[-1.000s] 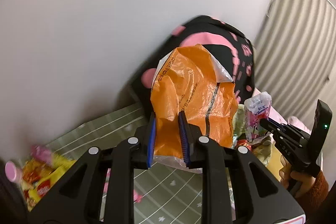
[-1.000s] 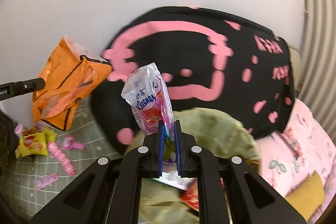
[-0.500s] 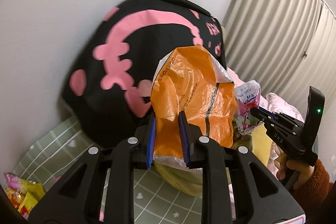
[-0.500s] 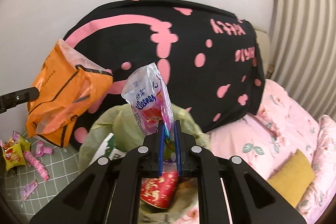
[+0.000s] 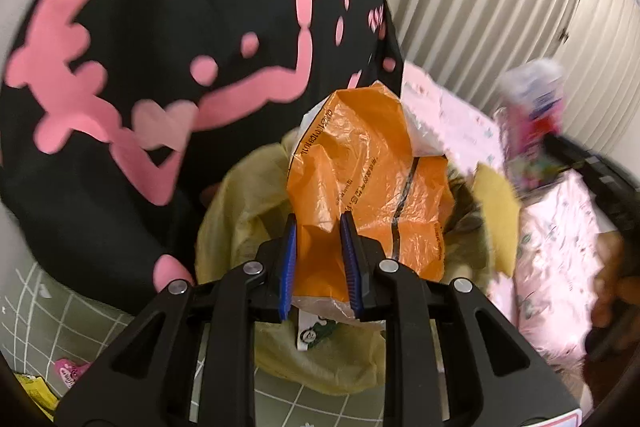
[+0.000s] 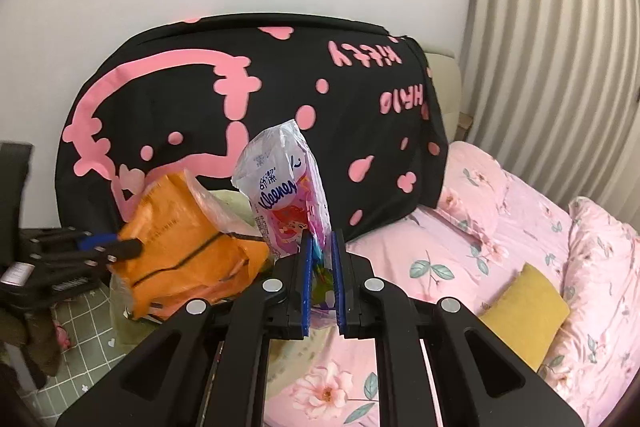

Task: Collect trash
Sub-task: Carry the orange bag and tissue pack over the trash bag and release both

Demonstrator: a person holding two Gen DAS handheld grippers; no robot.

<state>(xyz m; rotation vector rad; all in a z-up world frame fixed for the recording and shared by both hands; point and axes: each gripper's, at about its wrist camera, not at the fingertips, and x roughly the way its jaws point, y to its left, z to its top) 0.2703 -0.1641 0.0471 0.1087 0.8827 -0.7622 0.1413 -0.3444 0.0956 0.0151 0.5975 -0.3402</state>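
My left gripper (image 5: 319, 223) is shut on a crumpled orange plastic bag (image 5: 368, 183), held over the open mouth of a yellow-green trash bag (image 5: 240, 211). In the right wrist view the orange bag (image 6: 180, 247) hangs at the left from the left gripper (image 6: 128, 247). My right gripper (image 6: 321, 239) is shut on a white and pink Kleenex tissue packet (image 6: 284, 191). In the left wrist view that packet (image 5: 532, 115) shows blurred at the right, beside and above the trash bag. A white card (image 5: 310, 331) lies inside the trash bag.
A black cushion with pink print (image 6: 240, 95) leans on the white wall behind the trash bag. A pink floral bed (image 6: 480, 247) with a yellow pillow (image 6: 524, 303) fills the right. Snack wrappers (image 5: 68, 375) lie on the green grid mat (image 5: 44, 319). Curtains (image 6: 560, 47) hang at the right.
Both grippers swung right with their loads. The orange bag has come from beside the cushion to above the trash bag's mouth. The tissue packet moved toward the bed.
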